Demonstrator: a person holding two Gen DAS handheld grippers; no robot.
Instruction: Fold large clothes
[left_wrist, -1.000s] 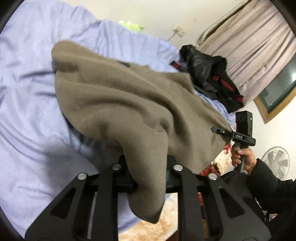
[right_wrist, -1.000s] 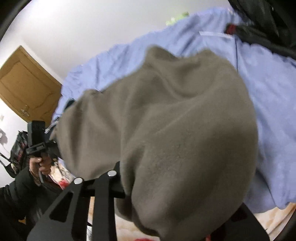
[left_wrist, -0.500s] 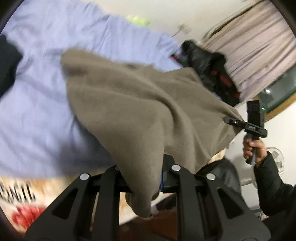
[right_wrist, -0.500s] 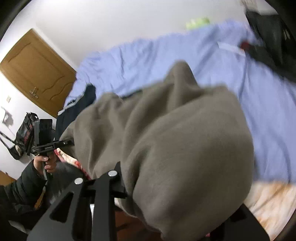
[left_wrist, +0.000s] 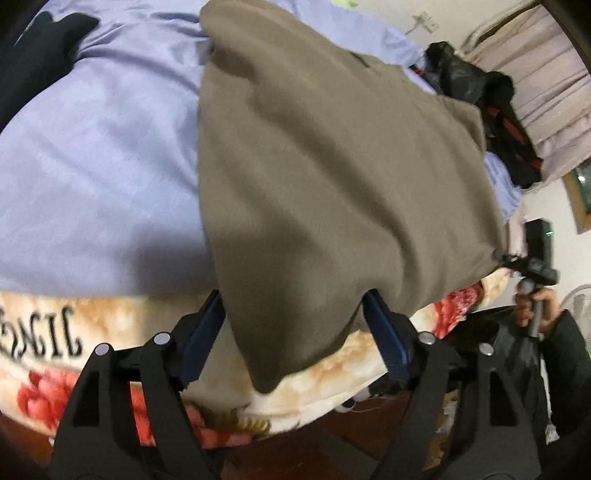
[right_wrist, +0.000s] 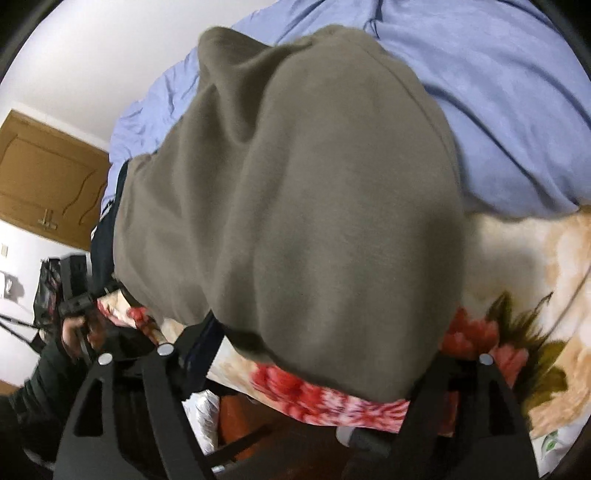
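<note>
Folding is barely begun: the brown fleece garment (left_wrist: 332, 177) drapes unfolded over the bed's near edge, its hem between the parted left gripper (left_wrist: 293, 317); I cannot tell the right gripper's (right_wrist: 317, 354) state, being covered.

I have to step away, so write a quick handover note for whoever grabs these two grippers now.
Left gripper: open, the brown fleece garment draped between its fingers.
Right gripper: open as well, the fleece heaped over it.
The garment lies across the blue bedsheet, its near edge overhanging the floral blanket.
Done: garment spread on the bed.
Left: regrasp the corners and make the folds; none visible yet.
</note>
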